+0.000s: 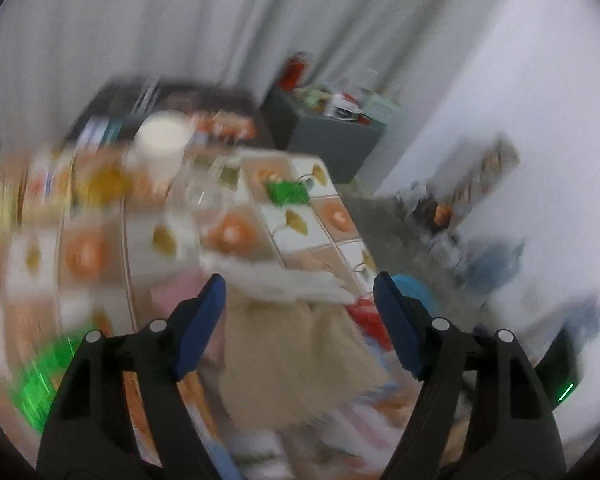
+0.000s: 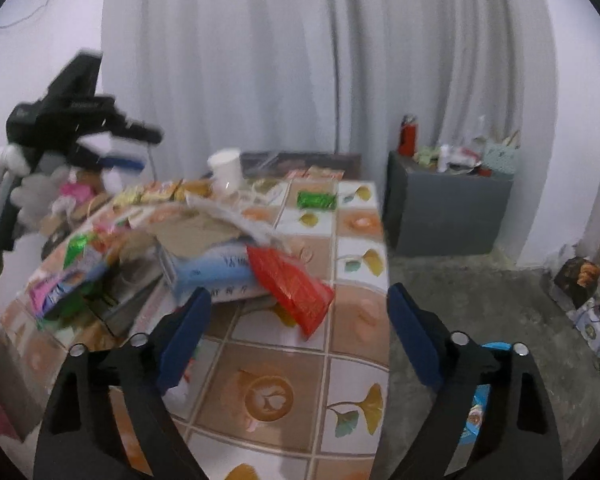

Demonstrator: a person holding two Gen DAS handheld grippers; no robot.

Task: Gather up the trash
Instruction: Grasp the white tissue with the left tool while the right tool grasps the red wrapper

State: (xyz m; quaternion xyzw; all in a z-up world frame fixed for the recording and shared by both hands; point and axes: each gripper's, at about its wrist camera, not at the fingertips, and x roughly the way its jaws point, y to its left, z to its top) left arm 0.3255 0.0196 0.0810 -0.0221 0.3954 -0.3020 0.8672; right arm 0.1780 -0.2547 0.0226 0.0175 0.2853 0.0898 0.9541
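Two hand-held grippers are seen with jaws apart and nothing clamped between them. In the right wrist view the right gripper (image 2: 296, 332) is aimed at the heap of trash at centre left of the frame, on the patterned tabletop (image 2: 340, 360). A red wrapper (image 2: 288, 284) lies at the near edge of the heap, resting partly on a pale blue pack (image 2: 216, 272), with a white cup (image 2: 226, 170) behind. The wrapper is judged light, thin and crinkly, likely slippery; its free lower corner seems the best place to be pinched. In the blurred left wrist view the left gripper (image 1: 300, 320) is held above a beige sheet (image 1: 296, 360), judged soft and limp, best taken at an edge
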